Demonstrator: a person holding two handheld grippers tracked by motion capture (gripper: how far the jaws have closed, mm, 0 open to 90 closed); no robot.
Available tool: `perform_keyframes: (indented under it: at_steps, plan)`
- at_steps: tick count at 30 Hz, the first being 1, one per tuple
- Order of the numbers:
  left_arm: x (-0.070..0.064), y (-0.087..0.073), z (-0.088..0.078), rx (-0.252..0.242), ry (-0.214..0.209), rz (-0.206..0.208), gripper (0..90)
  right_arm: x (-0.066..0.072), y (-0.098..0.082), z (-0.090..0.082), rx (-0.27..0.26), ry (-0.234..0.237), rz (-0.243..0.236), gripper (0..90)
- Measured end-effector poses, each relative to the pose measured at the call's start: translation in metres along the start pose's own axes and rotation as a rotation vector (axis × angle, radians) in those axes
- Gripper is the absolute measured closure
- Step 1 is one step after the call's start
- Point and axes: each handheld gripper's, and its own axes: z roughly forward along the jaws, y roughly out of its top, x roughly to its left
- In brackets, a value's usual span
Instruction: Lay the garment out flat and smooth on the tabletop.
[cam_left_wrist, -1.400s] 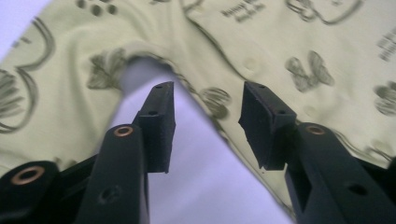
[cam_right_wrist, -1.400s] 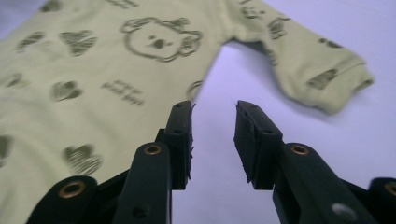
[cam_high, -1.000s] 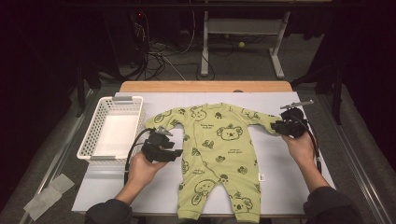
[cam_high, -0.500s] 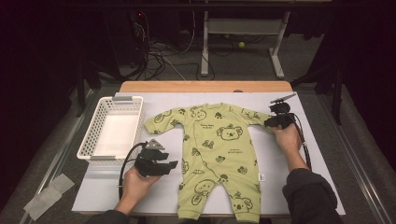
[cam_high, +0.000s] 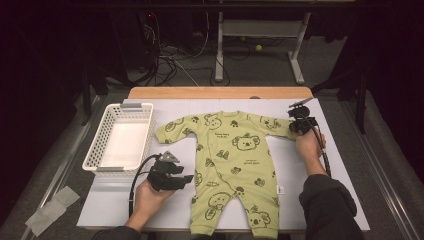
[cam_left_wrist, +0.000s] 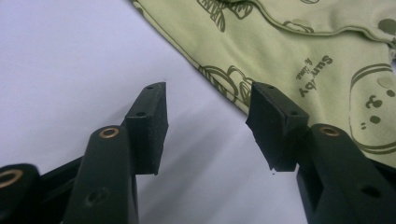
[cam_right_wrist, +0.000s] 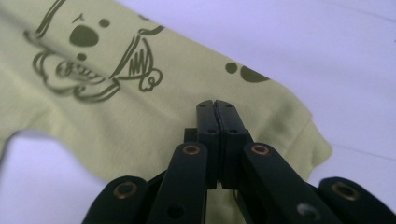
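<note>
A light green baby onesie (cam_high: 235, 160) with koala prints lies flat and spread out on the white table cover. My right gripper (cam_high: 296, 127) is at the cuff of the sleeve at the right. Its jaws have just been closing and now stand shut (cam_right_wrist: 215, 107) with their tips pinching the sleeve (cam_right_wrist: 140, 112), which creases beside them. My left gripper (cam_high: 186, 179) lies low beside the onesie's left side. Its jaws have just opened a little wider and stand open (cam_left_wrist: 208, 126) over bare cover, nothing between them. The onesie's edge (cam_left_wrist: 299, 60) lies just beyond the fingertips.
A white plastic basket (cam_high: 100, 162) with nothing in it stands on the left part of the table. The white cover (cam_high: 325, 200) has bare room to the right of the onesie. A wooden table edge (cam_high: 220, 92) runs along the back. Cables and a stand sit on the floor beyond.
The right gripper has moved inward along the sleeve to its cuff and shut there. The left hand has drawn back toward the table's near edge, beside the onesie's waist.
</note>
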Motion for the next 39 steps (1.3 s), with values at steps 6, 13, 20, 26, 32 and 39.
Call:
perform_keyframes:
  at_steps: [6, 13, 20, 26, 32, 39]
  plan:
    - [-0.005, 0.0, 0.008, 0.039, 0.001, 0.021, 45.1, -0.007, 0.003, 0.003, -0.033, 0.006, 0.004, 82.1]
    - [-0.01, 0.0, 0.012, 0.044, 0.003, 0.022, 45.0, 0.009, -0.016, -0.039, -0.118, 0.082, -0.061, 73.7]
    - [-0.023, 0.0, 0.015, 0.058, 0.0, 0.075, 45.0, 0.045, -0.074, -0.077, -0.09, 0.224, -0.19, 66.7]
    - [-0.025, 0.001, 0.017, 0.059, -0.004, 0.077, 45.1, 0.07, -0.108, -0.08, -0.07, 0.362, -0.198, 59.8]
    - [-0.031, 0.002, 0.019, 0.062, 0.024, 0.107, 53.3, 0.084, -0.119, -0.074, -0.052, 0.345, -0.247, 81.5]
    - [-0.032, 0.004, 0.021, 0.072, 0.01, 0.128, 61.6, 0.077, -0.126, -0.075, -0.057, 0.373, -0.226, 84.7]
